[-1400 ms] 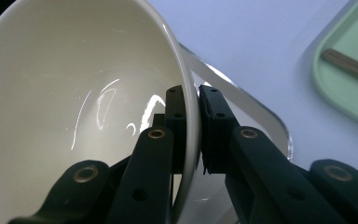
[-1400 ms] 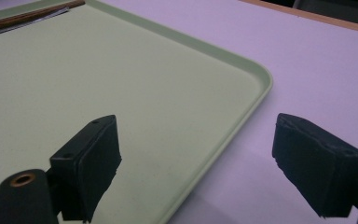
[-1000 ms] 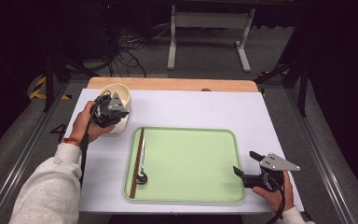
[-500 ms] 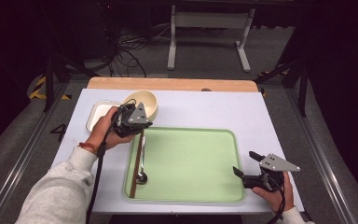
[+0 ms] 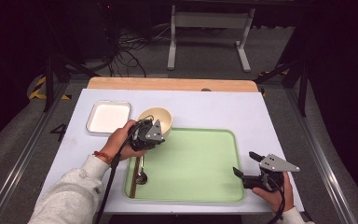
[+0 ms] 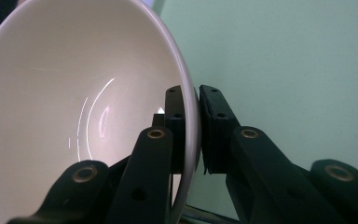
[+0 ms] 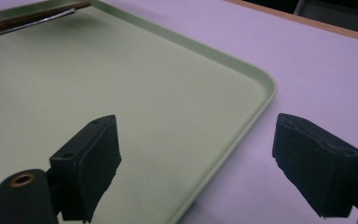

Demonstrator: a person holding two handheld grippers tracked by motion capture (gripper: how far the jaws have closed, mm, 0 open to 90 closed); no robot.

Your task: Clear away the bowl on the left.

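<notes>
My left gripper (image 5: 154, 132) is shut on the rim of a cream bowl (image 5: 156, 119), which it carries over the far left corner of the green tray (image 5: 205, 158). In the left gripper view the two pads (image 6: 213, 121) clamp the bowl's wall (image 6: 74, 116), one inside and one outside, with the tray's green behind. My right gripper (image 5: 245, 164) stands open at the tray's near right corner, one jaw over the tray (image 7: 121, 93) and one over the table. A spoon (image 5: 141, 170) and a wooden stick (image 5: 134, 179) lie along the tray's left side.
A white square dish (image 5: 108, 116) sits on the pale table (image 5: 214, 109) at the far left. A wooden strip (image 5: 172, 84) runs along the table's far edge. Beyond it the dark floor holds cables and a metal stand.
My left gripper has carried the bowl to the right, off the white dish and over to the tray's far left corner. The right gripper has kept still.
</notes>
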